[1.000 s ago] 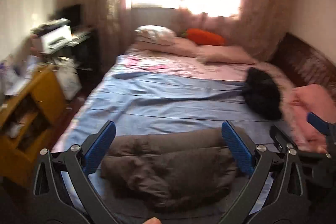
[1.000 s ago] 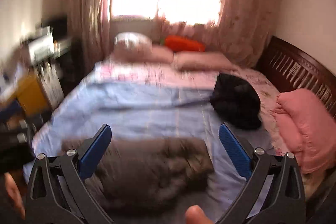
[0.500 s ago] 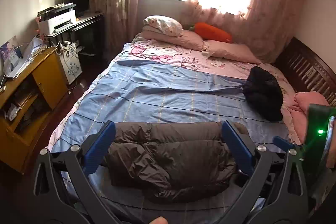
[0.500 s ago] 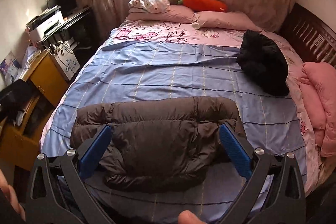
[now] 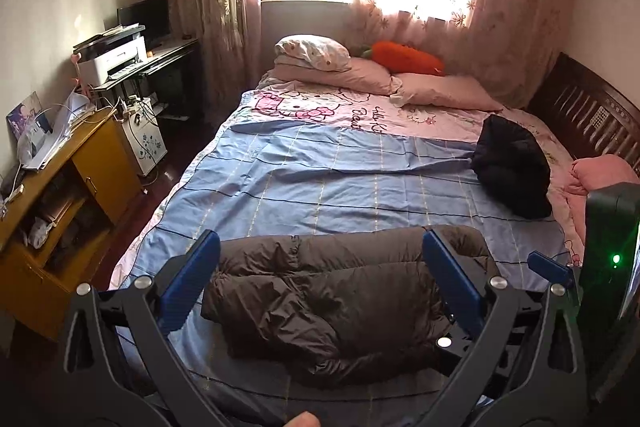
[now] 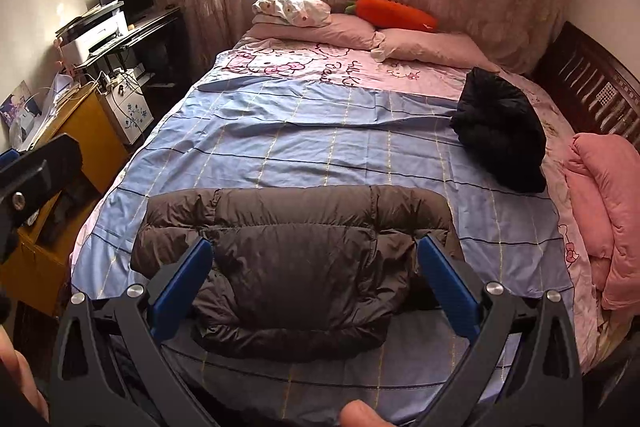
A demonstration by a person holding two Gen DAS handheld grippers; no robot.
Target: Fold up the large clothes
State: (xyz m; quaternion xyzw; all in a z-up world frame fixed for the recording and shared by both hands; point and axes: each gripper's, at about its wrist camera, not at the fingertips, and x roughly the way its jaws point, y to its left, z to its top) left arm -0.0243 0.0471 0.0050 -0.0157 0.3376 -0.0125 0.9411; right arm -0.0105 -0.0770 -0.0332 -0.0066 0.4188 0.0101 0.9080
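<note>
A brown puffer jacket (image 5: 320, 299) lies folded in a thick bundle on the blue sheet at the near end of the bed; it also shows in the right wrist view (image 6: 296, 267). My left gripper (image 5: 320, 267) is open and empty, held above the jacket with the blue pads apart. My right gripper (image 6: 314, 267) is open and empty too, above the jacket. The right gripper's body shows at the right edge of the left wrist view (image 5: 608, 247).
A black garment (image 6: 500, 131) lies bunched at the bed's right side. A pink quilt (image 6: 600, 195) lies by the wooden headboard (image 6: 592, 87). Pillows (image 6: 320, 23) and an orange carrot plush (image 6: 392, 13) lie under the window. A yellow cabinet (image 5: 60, 187) and a printer desk (image 5: 116, 59) stand left.
Both grippers have lifted and steadied, so the views are sharp and higher above the jacket. The jacket lies in the same folded bundle.
</note>
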